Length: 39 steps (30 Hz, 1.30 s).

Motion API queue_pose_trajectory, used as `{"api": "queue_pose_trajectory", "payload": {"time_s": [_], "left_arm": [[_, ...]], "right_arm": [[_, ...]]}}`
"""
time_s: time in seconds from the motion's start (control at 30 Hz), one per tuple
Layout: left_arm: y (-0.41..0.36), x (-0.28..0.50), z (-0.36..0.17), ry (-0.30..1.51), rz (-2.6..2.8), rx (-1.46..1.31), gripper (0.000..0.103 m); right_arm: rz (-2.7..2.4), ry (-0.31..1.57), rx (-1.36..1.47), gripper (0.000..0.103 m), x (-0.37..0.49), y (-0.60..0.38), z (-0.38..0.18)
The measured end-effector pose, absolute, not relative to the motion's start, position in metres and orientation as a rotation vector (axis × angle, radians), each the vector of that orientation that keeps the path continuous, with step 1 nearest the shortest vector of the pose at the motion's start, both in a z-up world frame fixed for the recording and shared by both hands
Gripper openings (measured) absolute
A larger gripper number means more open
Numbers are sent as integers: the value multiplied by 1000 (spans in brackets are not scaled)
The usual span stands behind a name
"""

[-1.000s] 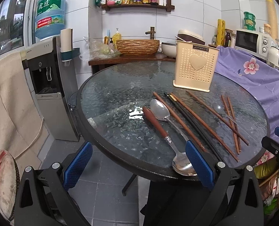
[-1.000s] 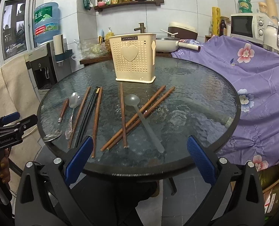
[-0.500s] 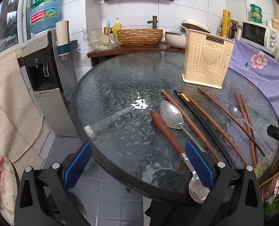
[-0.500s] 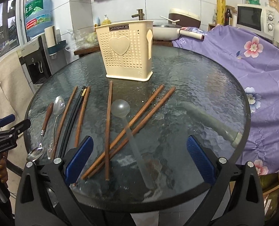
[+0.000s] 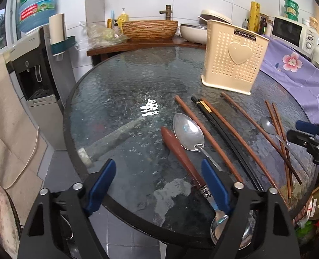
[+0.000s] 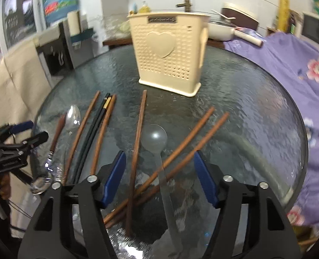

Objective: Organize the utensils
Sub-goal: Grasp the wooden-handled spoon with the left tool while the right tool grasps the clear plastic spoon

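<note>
A cream utensil holder (image 5: 234,60) (image 6: 170,51) with a heart stands on the round glass table (image 5: 120,99). Several brown chopsticks (image 5: 206,133) (image 6: 137,144) and a black pair (image 5: 222,131) lie on the glass. A steel spoon (image 5: 188,132) and a wooden-handled spoon (image 5: 181,153) lie in front of my open left gripper (image 5: 159,183). My open right gripper (image 6: 159,177) hovers over a clear spoon (image 6: 154,138) and two crossed chopsticks (image 6: 181,149). Neither holds anything.
A purple flowered cloth (image 5: 297,75) (image 6: 288,64) covers the right side. A water dispenser (image 5: 30,64) stands left. A counter behind holds a wicker basin (image 5: 149,29) and pots (image 6: 222,32). A microwave (image 5: 293,32) sits at far right.
Both grippers have moved forward and lower over the table; the utensils look nearer. The right view is blurred by motion. Nothing was picked up.
</note>
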<state>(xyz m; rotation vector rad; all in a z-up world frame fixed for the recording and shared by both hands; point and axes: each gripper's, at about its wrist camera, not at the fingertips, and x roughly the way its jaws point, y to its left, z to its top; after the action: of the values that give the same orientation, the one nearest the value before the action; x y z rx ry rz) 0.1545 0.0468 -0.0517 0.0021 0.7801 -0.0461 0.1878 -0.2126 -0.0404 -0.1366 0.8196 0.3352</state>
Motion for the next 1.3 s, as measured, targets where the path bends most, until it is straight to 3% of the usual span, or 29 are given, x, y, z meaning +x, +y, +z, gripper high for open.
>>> {"api": "queue_pose_trajectory", "payload": {"time_s": [0.13,0.37,1.07,1.3], "left_arm": [[46,157,-55,797,-56,-3,70],[47,157,-55,802,-64,-11,70],[42,156,-57,814,-74,2,69],[37,156,-58,819,-88,4,69]], "right_arm": [[364,865,-215,57,203,-203,-47],[410,936,-323,47,222,-197,-56],[588,967,-522,45,254,-170,-59],[607,1047,-412,45,270,-177,-61]]}}
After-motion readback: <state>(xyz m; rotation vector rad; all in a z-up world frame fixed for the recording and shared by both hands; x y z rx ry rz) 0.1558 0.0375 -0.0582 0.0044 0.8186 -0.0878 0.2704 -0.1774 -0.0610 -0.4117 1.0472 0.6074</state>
